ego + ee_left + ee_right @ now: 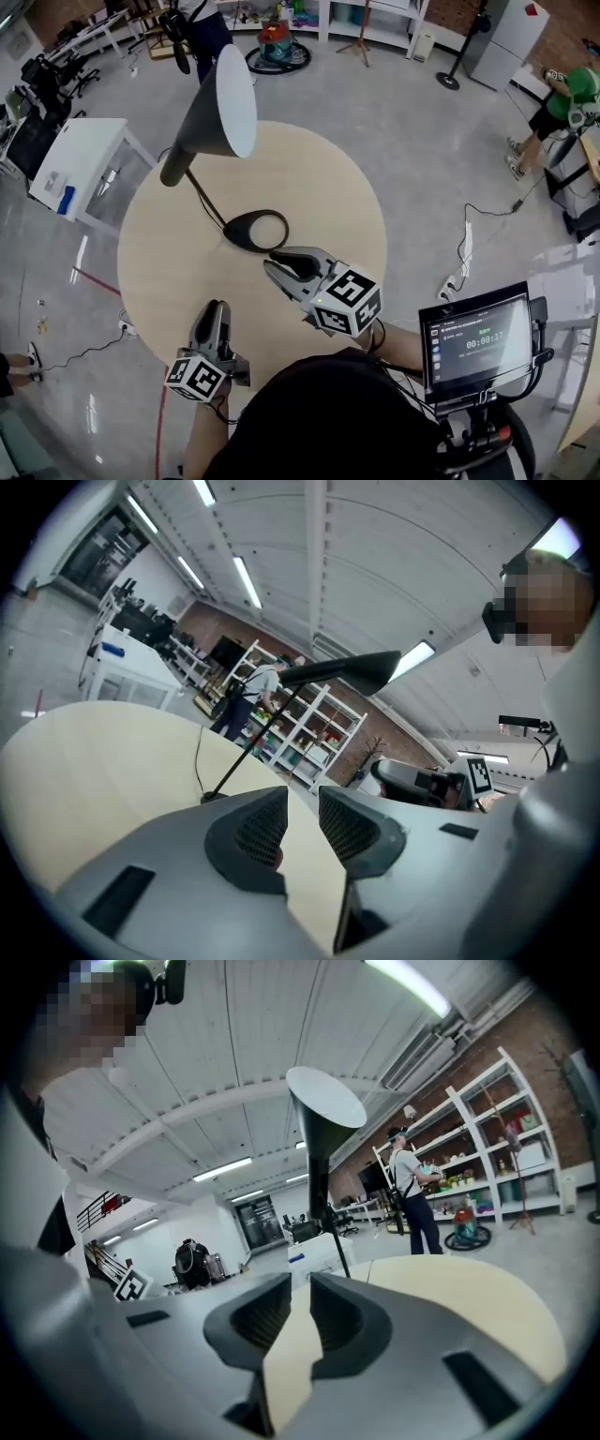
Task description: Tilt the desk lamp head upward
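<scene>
Desk lamp (208, 122) stands near the middle of the round beige table (347, 202) in the head view. Its dark ring base (255, 230) lies flat, its thin stem (204, 199) leans off to the left, and the white mouth of its grey cone head (234, 98) shows to the camera. The right gripper (274, 265) hangs over the table with its tips just short of the base ring. The left gripper (215, 309) sits nearer the table's near edge, well apart from the lamp. A small screen (476, 339) stands at the right, off the table.

From the left gripper view, the left gripper (302, 794) has its jaws drawn together to a narrow slit with nothing between them. Beyond them, the lamp head (342, 670) juts above the table (94, 761).

From the right gripper view, the right gripper (300, 1283) is likewise closed to a thin gap and grasps nothing. The lamp head (323, 1101) rises behind it with its mouth facing upward, and a person (410, 1194) stands by shelves in the background.
</scene>
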Available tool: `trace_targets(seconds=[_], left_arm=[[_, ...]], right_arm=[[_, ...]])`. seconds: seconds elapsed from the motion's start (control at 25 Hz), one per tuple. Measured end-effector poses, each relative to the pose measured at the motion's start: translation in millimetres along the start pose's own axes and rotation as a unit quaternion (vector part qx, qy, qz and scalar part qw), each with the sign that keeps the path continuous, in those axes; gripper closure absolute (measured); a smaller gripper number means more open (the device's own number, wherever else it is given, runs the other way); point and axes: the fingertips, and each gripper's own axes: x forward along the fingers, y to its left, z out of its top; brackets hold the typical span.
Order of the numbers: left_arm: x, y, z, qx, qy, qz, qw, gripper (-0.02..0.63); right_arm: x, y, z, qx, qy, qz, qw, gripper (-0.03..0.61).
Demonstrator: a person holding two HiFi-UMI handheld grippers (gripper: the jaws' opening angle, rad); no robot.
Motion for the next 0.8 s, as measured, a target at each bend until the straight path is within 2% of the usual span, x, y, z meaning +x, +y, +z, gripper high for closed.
trace_targets(seconds=[0.16, 0.36, 0.48, 0.8], left_arm=[[-5, -10, -6, -0.014, -0.006, -0.003, 0.9999, 0.505], [4, -13, -35, -0.033, 0.025, -0.023, 0.9989, 0.505], [11, -16, -36, -0.031, 0.029, -0.027, 0.9987, 0.505], [7, -48, -43, -0.039, 0.014, -0.012, 0.9990, 0.505]], right_arm=[[0, 14, -25, -0.004, 0.007, -0.004, 1.000, 0.517], [-12, 11, -54, 0.019, 0.021, -0.021, 0.999, 0.517], [-24, 7, -60, 0.026, 0.020, -0.032, 0.999, 0.517], [-51, 2, -66, 0.041, 0.038, -0.014, 0.998, 0.517]])
